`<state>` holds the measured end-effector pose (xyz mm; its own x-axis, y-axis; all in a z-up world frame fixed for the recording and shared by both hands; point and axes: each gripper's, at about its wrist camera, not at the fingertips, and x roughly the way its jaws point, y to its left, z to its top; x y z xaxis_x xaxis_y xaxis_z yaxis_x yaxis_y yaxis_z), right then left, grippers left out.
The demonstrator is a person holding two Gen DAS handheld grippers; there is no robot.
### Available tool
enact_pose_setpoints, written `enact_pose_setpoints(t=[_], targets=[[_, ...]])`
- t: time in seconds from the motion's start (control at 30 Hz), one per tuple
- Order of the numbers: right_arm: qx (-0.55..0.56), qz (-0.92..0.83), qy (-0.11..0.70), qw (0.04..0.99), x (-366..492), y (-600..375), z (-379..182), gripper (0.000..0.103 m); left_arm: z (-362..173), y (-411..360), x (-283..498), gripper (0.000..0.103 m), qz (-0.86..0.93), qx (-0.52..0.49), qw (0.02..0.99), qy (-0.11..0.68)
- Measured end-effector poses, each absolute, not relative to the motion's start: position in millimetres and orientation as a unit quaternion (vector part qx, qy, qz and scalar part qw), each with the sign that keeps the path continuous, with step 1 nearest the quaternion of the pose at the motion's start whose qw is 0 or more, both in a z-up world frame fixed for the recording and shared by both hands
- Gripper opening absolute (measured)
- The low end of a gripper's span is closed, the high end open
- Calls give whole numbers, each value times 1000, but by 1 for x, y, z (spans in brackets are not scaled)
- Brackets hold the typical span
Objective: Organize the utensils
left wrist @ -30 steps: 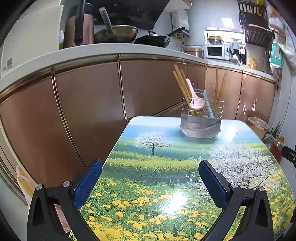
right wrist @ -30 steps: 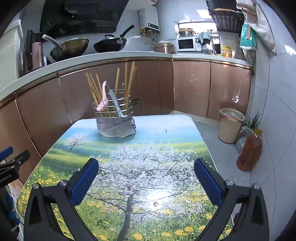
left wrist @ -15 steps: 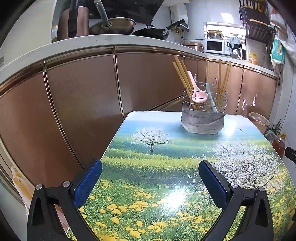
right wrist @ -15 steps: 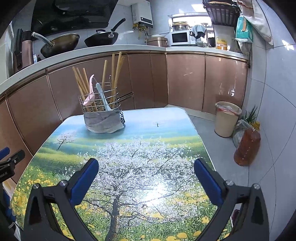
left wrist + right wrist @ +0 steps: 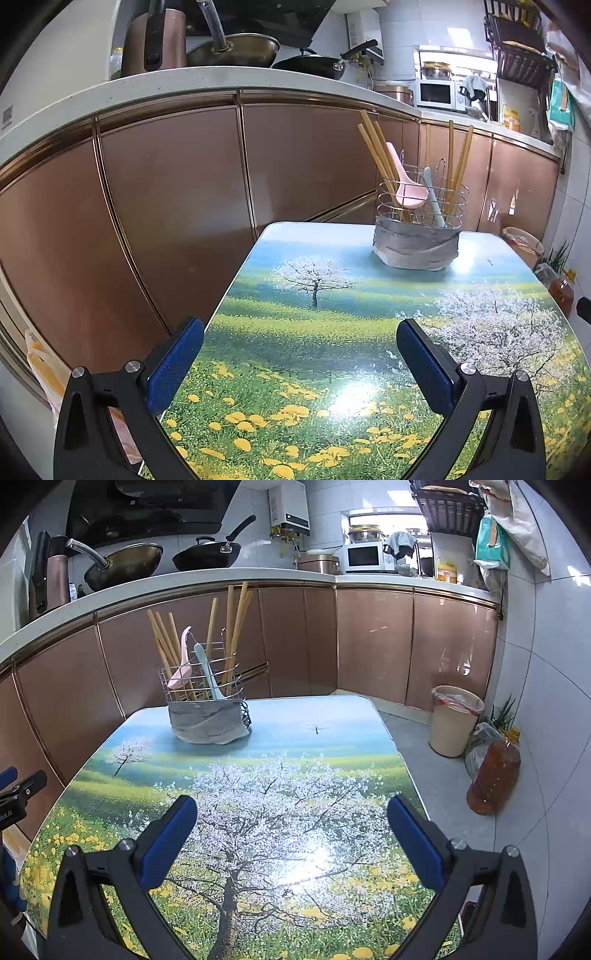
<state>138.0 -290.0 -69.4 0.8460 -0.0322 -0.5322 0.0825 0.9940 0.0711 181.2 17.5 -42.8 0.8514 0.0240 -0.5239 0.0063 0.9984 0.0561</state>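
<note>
A wire utensil holder (image 5: 421, 206) with a grey cloth wrapped round its base stands at the far end of the table (image 5: 332, 332). It holds several wooden chopsticks (image 5: 380, 155), a pink spoon (image 5: 404, 184) and a pale blue spoon (image 5: 433, 199). The holder shows in the right wrist view (image 5: 205, 698) too, with the pink spoon (image 5: 181, 664) and the blue spoon (image 5: 207, 672). My left gripper (image 5: 300, 363) is open and empty, low over the table's near left part. My right gripper (image 5: 291, 840) is open and empty over the near right part.
The table (image 5: 332, 738) has a printed meadow and blossom-tree top. Brown kitchen cabinets (image 5: 166, 206) run behind and to the left. A bin (image 5: 454, 720) and an oil bottle (image 5: 493, 782) stand on the floor to the right. The left gripper's edge shows in the right wrist view (image 5: 18, 794).
Both views have shifted a little: the holder now appears slightly farther and higher up in the frames. Both grippers stay open and empty.
</note>
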Motion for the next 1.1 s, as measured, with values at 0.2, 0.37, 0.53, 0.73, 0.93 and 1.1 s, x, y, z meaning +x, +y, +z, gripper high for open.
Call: enact_pose_setpoints(t=[0.2,0.37,0.53,0.73,0.93,1.1], targets=[[46,-30,269,962,136,-296,-71,103,-43,19,182,103,7,31,961,273],[44,-30,265,963,135,-299,-70,103,-41,21,182,103,10,30,962,271],[45,-31,263,963,132,-302,-71,103,-41,22,183,103,9,28,962,271],[43,-31,264,963,131,-302,-72,103,-39,22,181,103,5,28,963,268],[43,-31,265,963,130,-302,-73,103,-38,21,180,103,3,28,963,267],[46,-33,267,962,128,-304,-74,103,-38,18,179,103,0,29,963,267]])
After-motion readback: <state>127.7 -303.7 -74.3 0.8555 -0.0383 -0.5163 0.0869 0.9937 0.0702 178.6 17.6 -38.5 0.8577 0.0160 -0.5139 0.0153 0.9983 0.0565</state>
